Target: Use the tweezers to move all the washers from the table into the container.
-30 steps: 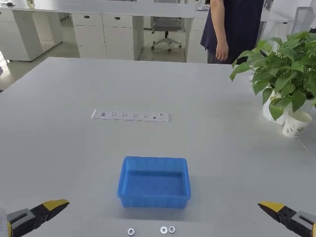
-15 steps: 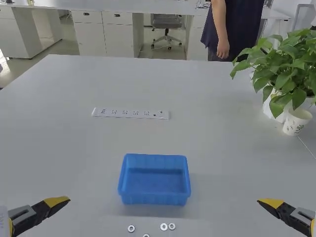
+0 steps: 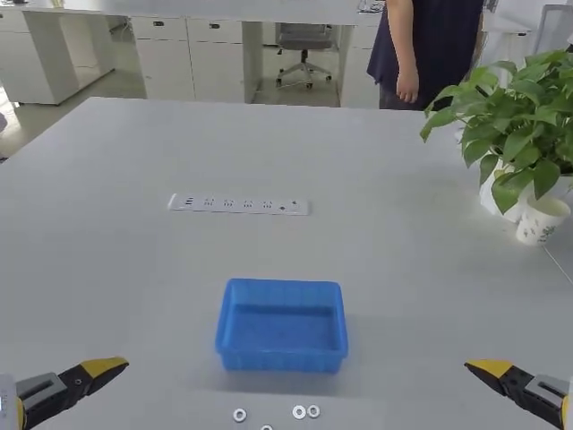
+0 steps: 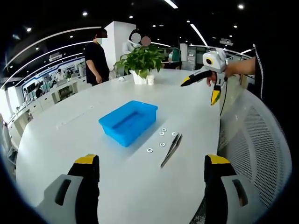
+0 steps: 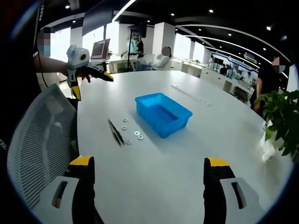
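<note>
Blue plastic, ribbed along its walls, forms the shallow rectangular container (image 3: 281, 324) at lower centre of the head view, resting on a smooth pale-grey table (image 3: 403, 269). Several small ring-shaped metal washers (image 3: 299, 412) lie on the tabletop just below the container, near the bottom edge of the frame. In the left gripper view, slim steel tweezers (image 4: 171, 149) lie flat beside the washers at centre, tips closed to a point. The left gripper (image 4: 150, 161) has its black, yellow-tipped jaws spread wide with nothing between them, above bare table at the bottom of its view. The right gripper (image 5: 148, 162) is likewise spread wide and empty. In the head view, the grippers' yellow tips enter from the lower left and lower right corners, well apart from container and washers. A long white power strip (image 3: 238, 205) lies above the container at mid-frame. At the right edge, a leafy green potted plant (image 3: 519, 134) stands beside a patterned paper cup (image 3: 540, 224). A person (image 3: 430, 45) in dark clothing stands at the table's far side, upper right.
</note>
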Motion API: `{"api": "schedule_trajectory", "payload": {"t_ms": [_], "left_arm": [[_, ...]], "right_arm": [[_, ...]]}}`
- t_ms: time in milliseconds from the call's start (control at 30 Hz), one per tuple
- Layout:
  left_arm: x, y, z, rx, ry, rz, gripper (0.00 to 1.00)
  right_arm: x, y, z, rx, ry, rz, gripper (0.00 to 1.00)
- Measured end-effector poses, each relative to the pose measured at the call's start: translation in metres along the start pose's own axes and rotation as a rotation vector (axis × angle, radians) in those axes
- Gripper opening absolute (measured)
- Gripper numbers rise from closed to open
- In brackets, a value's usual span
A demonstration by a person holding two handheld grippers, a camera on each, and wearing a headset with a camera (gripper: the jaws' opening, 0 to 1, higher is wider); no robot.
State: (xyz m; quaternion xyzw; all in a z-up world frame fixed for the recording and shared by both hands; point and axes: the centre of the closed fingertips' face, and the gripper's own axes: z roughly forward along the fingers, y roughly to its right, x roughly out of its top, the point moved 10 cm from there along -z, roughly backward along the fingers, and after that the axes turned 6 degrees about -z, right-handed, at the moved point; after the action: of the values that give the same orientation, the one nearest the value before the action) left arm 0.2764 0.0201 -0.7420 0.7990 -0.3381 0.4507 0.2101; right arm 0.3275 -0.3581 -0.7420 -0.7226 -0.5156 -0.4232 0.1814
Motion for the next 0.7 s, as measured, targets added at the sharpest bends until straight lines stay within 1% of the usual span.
{"api": "schedule_trajectory", "payload": {"t_ms": [200,400,500,700], "left_arm": [[-0.0009,-0.0013,0.0004,0.0,-0.013,0.01,0.99],[-0.0009,-0.0014,0.0014,-0.016,-0.024,0.03,0.95],[-0.0008,-0.0007,0.0028,-0.035,-0.033,0.041,0.92],[-0.0023,0.0024,0.0088,-0.08,-0.069,0.073,0.85]], "right_arm": [[0.0011,0.002,0.0008,0.007,0.003,-0.013,0.96],[0.0023,0.0047,0.0014,0.014,0.001,-0.018,0.95],[0.0045,0.0064,0.0022,0.018,0.001,-0.025,0.95],[0.007,0.0095,0.006,0.037,-0.009,-0.049,0.92]]}}
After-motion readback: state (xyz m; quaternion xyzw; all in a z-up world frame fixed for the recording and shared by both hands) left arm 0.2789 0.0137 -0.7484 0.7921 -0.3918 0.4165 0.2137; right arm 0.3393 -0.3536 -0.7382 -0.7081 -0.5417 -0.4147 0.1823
